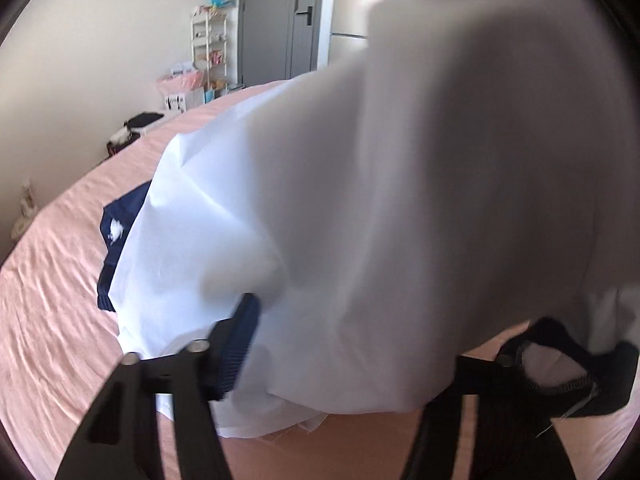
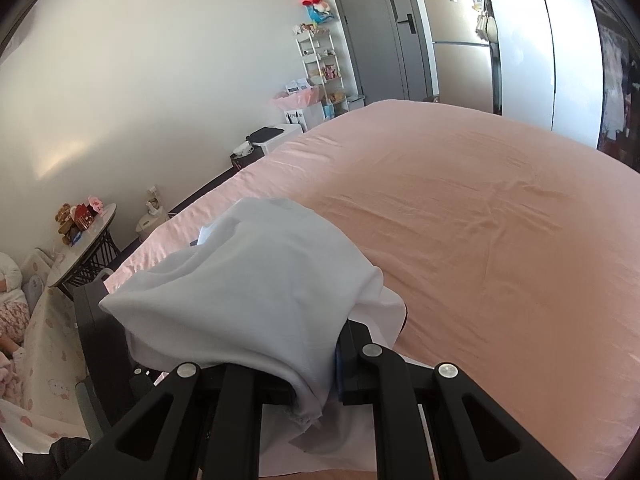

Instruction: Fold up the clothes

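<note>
Watching the right gripper [image 2: 316, 380] first: it is clenched on a bunched edge of the white garment [image 2: 256, 280], and the cloth spills forward over its fingers in a loose mound. The garment hangs between my two tools just above the pink bed [image 2: 500, 220], with its lower folds resting on the sheet.

The left gripper [image 1: 396, 360] worries me more. Its jaws stand apart with white cloth draped over and between them, and I cannot tell whether the pads bite on it at all. If they do not, that side drops as soon as I lift, and the fold comes out lopsided. The cloth also billows right up against the left camera, so half that view is a grey blur and I would be placing that corner nearly blind.

A navy piece [image 1: 116, 236] sticks out from under the white fabric. I cannot say whether it belongs to the same garment, but it could drag along and get trapped inside the fold.

The bundle sits close to the bed's left edge, so a careless pull could slide it off. Beyond that edge are a round side table [image 2: 86, 240] with small toys, a white shelf rack [image 2: 320, 60] and a fridge [image 2: 460, 48], all well apart from my work. The open sheet to the right is free.
</note>
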Tool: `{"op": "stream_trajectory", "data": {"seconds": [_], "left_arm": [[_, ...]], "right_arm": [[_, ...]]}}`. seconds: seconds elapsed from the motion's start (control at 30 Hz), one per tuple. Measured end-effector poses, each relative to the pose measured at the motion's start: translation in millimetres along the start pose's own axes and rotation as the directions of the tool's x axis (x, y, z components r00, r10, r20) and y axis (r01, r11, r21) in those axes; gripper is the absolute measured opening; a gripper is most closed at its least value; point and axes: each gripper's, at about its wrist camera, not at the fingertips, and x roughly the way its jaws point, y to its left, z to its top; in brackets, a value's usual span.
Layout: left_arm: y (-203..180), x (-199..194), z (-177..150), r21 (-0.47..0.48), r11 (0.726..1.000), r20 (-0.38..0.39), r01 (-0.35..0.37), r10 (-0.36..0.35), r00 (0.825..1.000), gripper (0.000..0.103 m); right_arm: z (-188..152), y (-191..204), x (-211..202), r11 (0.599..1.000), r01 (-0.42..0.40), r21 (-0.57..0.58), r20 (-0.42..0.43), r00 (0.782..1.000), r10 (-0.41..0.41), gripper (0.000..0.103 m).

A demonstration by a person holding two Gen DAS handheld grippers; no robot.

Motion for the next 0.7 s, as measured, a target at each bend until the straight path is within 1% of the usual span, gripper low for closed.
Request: {"op": "stream_trajectory", "data": {"seconds": [0.03, 0.1, 0.2, 0.3, 0.47, 0.63, 0.7], "left_arm": [[2.7, -0.7, -0.1, -0.012, 1.0, 0.005, 0.007, -0.007, 1.0, 0.033], [3.8, -2.9, -0.4, -0.006, 1.0, 0.013, 0.009, -0.009, 1.0, 0.019], [-0.6, -6.6, -1.2, 0.048, 0.999, 0.025, -0.022, 0.021, 0.999, 0.01], [-1.1, -11.4, 0.1, 0.059, 0.998, 0.032, -0.024, 0.022, 0.999, 0.007], [-0.9, -25.7, 7.6, 0.076, 0.997, 0.051, -0.021, 0.018, 0.999, 0.005], [-13.3, -60.6, 28.4, 0.132, 0.991, 0.117, -0.028, 0.013, 0.993, 0.004], [-21.1, -79.1, 40.1, 0.151, 0.988, 0.146, -0.018, -0.005, 0.989, 0.004]], "right_arm": [[-1.4, 1.0, 1.8, 1.0, -0.001, -0.002, -0.003, 1.0, 0.001, 0.01], [-4.1, 2.9, 5.3, 1.0, -0.003, -0.005, -0.008, 1.0, 0.003, 0.01], [-6.9, 4.4, 9.3, 1.0, -0.007, -0.002, -0.015, 1.0, 0.007, 0.01], [-8.2, 3.4, 10.9, 1.0, -0.008, 0.012, -0.014, 1.0, 0.009, 0.01], [-8.0, -0.1, 5.9, 0.999, -0.009, 0.033, -0.001, 1.0, 0.009, 0.01], [-2.2, 3.3, -14.0, 0.999, -0.002, 0.04, 0.05, 0.999, 0.0, 0.01], [3.1, 4.9, -26.2, 0.999, -0.007, 0.039, 0.073, 0.997, 0.004, 0.01]]}}
